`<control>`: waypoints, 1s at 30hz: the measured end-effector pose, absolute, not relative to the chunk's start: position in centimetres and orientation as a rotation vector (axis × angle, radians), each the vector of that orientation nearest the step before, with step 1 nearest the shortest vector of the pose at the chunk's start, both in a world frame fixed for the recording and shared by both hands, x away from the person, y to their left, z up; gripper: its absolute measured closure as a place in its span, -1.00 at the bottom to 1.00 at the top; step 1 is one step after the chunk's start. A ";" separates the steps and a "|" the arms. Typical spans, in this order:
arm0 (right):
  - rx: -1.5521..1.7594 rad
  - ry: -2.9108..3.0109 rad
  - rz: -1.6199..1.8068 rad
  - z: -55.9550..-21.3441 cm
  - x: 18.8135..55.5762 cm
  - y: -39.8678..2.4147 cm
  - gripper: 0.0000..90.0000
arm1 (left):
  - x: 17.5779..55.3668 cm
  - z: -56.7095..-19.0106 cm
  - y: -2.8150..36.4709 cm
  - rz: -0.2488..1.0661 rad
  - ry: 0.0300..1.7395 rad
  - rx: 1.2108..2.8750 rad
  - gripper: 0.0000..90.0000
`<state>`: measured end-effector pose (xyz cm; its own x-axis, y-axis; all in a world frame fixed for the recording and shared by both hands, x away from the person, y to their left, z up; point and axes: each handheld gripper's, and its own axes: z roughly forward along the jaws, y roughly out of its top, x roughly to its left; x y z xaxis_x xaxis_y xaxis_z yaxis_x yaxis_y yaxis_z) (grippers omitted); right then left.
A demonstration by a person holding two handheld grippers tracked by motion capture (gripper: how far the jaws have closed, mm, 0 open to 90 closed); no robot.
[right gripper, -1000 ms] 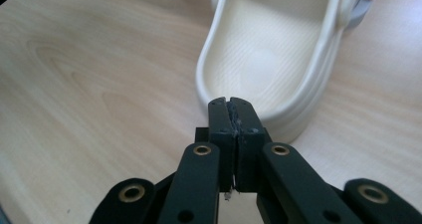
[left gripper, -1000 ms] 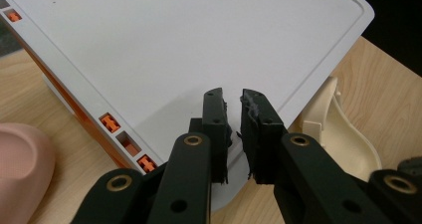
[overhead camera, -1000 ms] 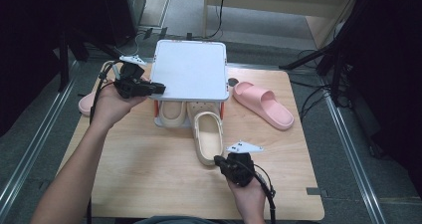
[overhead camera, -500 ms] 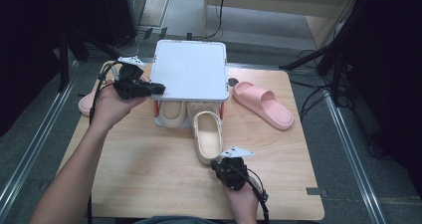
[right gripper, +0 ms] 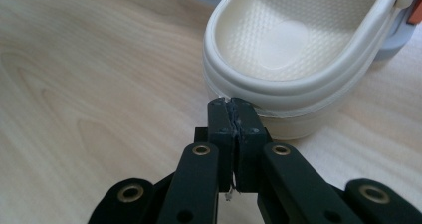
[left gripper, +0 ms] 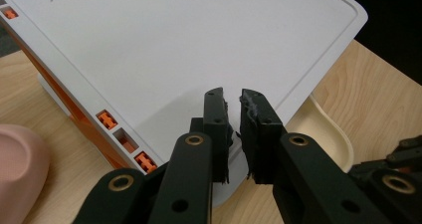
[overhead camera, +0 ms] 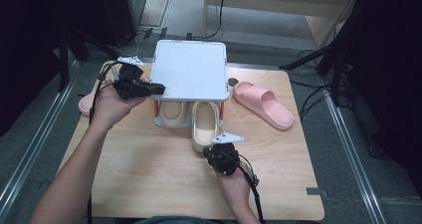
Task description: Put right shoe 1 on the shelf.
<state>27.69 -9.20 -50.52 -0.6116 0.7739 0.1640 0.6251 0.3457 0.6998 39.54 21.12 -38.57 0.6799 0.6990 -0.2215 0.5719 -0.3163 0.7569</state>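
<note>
Slippers counted, two cream (overhead camera: 205,126) (under the rack (overhead camera: 189,69)), two pink (overhead camera: 263,104), right gripper (overhead camera: 215,157) closed empty, left gripper (overhead camera: 158,88) slightly parted

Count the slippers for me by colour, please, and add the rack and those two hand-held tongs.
Cream slippers: 2, one sticking out of the rack, one tucked under it.
Pink slippers: 2, one right of the rack, one partly hidden behind the left hand.
White rack: 1.
Tongs: 2, left and right.
Total: 7.
</note>
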 end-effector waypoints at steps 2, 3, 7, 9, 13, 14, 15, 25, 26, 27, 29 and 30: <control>1.261 2.405 1.114 -50.5 28.6 -9.0 1.00 | 39.5 -38.6 21.1 0.183 0.979 2.014 0.81; 1.258 2.398 1.110 -50.4 29.0 -8.9 1.00 | 39.5 -38.6 21.1 0.184 0.978 2.014 0.81; 1.258 2.372 1.108 -50.3 30.6 -8.7 1.00 | 39.6 -38.6 21.1 0.179 0.977 2.011 0.81; 1.266 2.365 1.104 -50.3 31.4 -8.6 0.99 | 39.6 -38.6 21.2 0.173 0.976 2.010 0.81; 1.279 2.349 1.087 -50.2 32.8 -8.1 0.97 | 39.6 -38.6 21.2 0.170 0.971 2.011 0.81; 1.283 2.347 1.087 -50.2 33.0 -8.0 0.96 | 39.6 -38.6 21.2 0.168 0.970 2.012 0.81; 1.278 2.347 1.088 -50.3 33.3 -8.0 0.96 | 39.6 -38.6 21.2 0.170 0.969 2.013 0.81; 1.285 2.340 1.109 -50.6 35.2 -7.6 0.91 | 39.6 -38.7 21.3 0.164 0.965 2.009 0.81; 1.278 2.337 1.119 -50.7 35.3 -7.6 0.87 | 39.6 -38.7 21.3 0.164 0.965 2.010 0.81; 1.274 2.328 1.122 -50.8 35.3 -7.6 0.86 | 39.6 -38.7 21.3 0.165 0.964 2.009 0.81; 1.277 2.324 1.126 -50.8 35.3 -7.6 0.86 | 39.7 -38.7 21.3 0.161 0.959 2.009 0.81; 1.276 2.325 1.134 -50.7 35.3 -7.7 0.86 | 39.7 -38.7 21.4 0.155 0.959 2.006 0.82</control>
<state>35.25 -7.73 -50.72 -0.5822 0.8014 0.1374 0.6017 0.3110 0.7357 39.70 21.39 -38.72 0.6938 0.6792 -0.2394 0.5689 -0.3131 0.7605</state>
